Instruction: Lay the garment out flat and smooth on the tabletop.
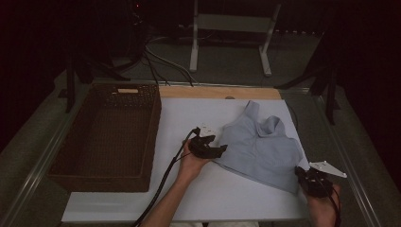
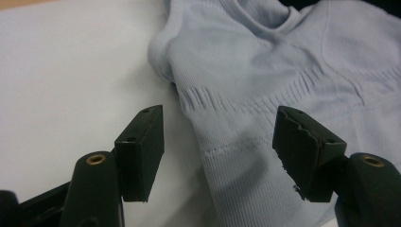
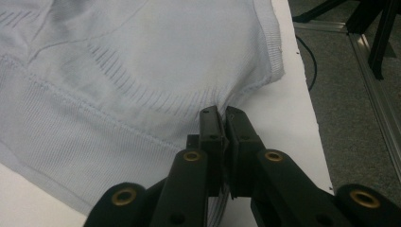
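A pale blue knitted top [image 1: 260, 146] lies rumpled on the white board [image 1: 189, 198]. At its left edge, my left gripper [image 1: 221, 150] has its jaws apart. In the left gripper view the ribbed hem of the top [image 2: 283, 85] lies between the two fingers of my left gripper [image 2: 220, 151], and the pads stand clear of the cloth. My right gripper [image 1: 300, 172] is at the top's lower right corner. In the right gripper view its jaws [image 3: 222, 113] are pinched together on a fold of the top's [image 3: 118, 71] edge.
A dark brown wicker basket [image 1: 153, 137] stands at the left of the board, with nothing inside. A wooden strip [image 1: 217, 92] runs along the board's far edge. The board's right edge [image 3: 302, 94] is close beside my right gripper. Cables and a metal stand [image 1: 227, 23] are on the floor behind.
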